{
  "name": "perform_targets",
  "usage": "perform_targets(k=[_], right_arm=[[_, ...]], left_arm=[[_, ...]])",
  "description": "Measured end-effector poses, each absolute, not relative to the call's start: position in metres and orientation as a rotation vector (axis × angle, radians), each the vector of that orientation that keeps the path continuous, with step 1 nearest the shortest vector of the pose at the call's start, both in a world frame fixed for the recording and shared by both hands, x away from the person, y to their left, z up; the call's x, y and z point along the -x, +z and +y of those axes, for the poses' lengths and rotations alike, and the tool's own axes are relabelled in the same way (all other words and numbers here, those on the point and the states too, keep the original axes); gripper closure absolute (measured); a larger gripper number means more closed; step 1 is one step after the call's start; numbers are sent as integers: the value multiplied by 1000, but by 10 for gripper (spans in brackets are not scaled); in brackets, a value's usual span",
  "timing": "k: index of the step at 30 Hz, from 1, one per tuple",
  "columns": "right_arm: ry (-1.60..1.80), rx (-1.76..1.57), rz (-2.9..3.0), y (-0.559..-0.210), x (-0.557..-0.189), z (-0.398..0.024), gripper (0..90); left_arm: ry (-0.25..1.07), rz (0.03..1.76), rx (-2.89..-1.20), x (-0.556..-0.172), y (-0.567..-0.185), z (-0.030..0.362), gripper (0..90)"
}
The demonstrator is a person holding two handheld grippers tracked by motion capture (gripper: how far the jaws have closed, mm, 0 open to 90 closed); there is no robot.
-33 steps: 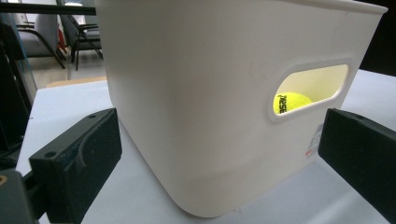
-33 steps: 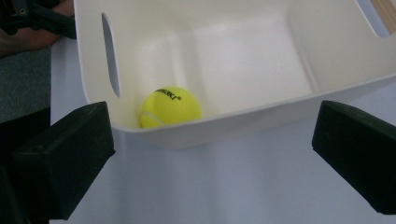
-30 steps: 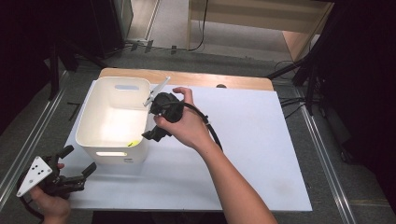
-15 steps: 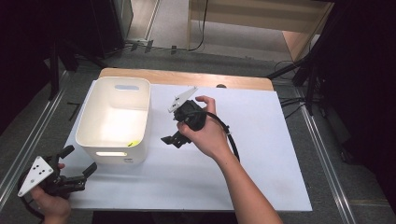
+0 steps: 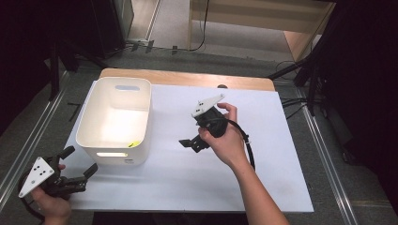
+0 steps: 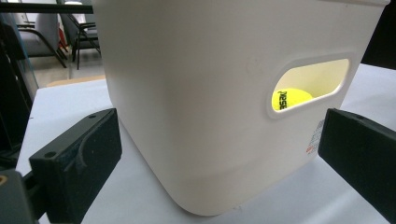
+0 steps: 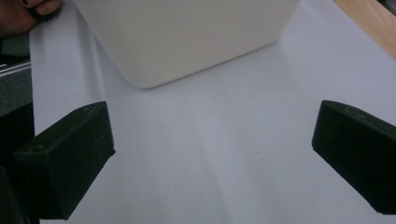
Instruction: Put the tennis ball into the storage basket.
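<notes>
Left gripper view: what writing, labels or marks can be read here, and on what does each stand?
Black print on the yellow ball seen through the white bin's handle slot: sideways and partly cut off, not readable for certain.
Small sticker at the bin's lower corner: red and dark print, too small to read.

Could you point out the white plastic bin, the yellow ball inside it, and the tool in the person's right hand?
white plastic bin (image 5: 114,136): high view, near wall.
yellow ball (image 6: 290,99): left gripper view, through the handle slot.
right tool (image 5: 193,143): high view, between its jaw tips.
</notes>
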State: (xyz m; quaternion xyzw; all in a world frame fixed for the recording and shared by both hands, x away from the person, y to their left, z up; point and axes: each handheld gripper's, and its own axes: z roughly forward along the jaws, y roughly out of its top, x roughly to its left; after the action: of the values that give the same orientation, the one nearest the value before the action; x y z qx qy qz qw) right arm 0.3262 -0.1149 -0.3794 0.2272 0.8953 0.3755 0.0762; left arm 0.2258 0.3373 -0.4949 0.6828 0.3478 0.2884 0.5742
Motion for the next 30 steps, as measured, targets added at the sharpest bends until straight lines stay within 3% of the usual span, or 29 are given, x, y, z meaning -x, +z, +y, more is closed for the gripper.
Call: perform_targets(k=[30], right_arm=[[1246,-881,2512,-413,-288,-203,0]], left_arm=[[695,820,-1622,-227,-495,335,0]])
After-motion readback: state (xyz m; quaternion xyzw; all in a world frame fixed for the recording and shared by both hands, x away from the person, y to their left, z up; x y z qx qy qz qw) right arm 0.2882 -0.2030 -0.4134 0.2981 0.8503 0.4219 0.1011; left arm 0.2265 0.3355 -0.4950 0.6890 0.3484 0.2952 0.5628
